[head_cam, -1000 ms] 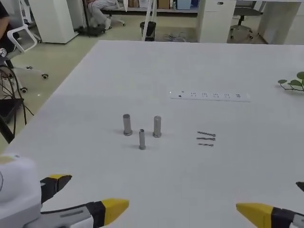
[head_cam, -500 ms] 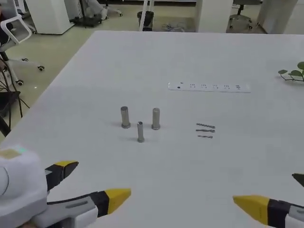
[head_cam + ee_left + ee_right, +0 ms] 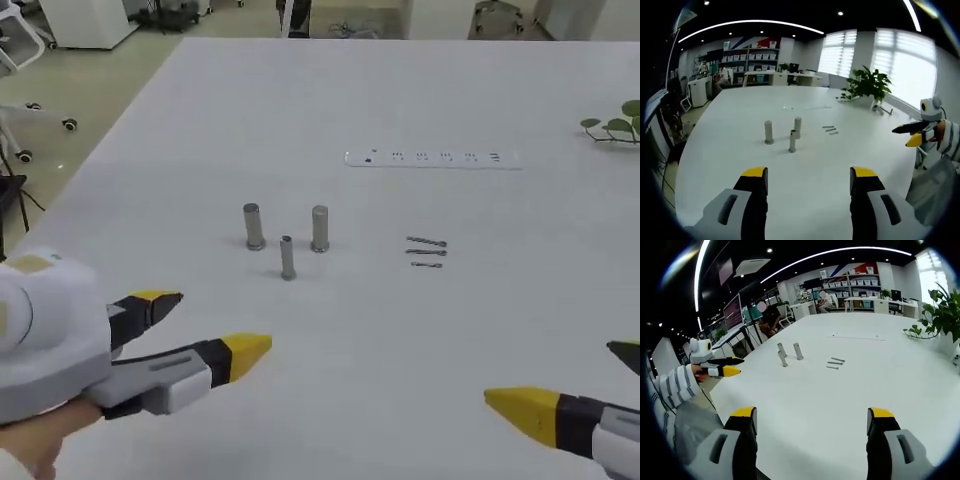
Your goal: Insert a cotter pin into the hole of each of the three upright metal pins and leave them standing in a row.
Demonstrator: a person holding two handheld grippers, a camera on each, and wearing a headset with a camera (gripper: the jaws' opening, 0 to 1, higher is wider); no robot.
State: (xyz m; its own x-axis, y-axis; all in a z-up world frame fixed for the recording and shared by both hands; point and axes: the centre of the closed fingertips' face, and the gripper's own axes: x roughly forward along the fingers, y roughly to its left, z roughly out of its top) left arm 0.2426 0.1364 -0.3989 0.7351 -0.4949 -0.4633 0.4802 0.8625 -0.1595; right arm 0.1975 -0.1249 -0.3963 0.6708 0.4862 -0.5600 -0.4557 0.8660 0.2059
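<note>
Three upright grey metal pins (image 3: 287, 257) stand in a loose triangle at the middle of the white table (image 3: 360, 340), also seen in the left gripper view (image 3: 792, 141) and the right gripper view (image 3: 783, 359). Three small cotter pins (image 3: 426, 252) lie side by side to their right (image 3: 829, 130) (image 3: 835, 362). My left gripper (image 3: 210, 322) hovers low at the near left, open and empty (image 3: 808, 175). At the near right my right gripper (image 3: 565, 378) is open and empty too (image 3: 812, 415). Both are well short of the pins.
A white power strip (image 3: 432, 158) lies beyond the pins. A green plant (image 3: 612, 125) sits at the table's far right edge. Past the left table edge, office chairs (image 3: 20, 40) stand on the floor.
The head camera has tilted down, so the table contents sit higher in the picture. Both grippers have come a little further forward over the table. The pins have not moved.
</note>
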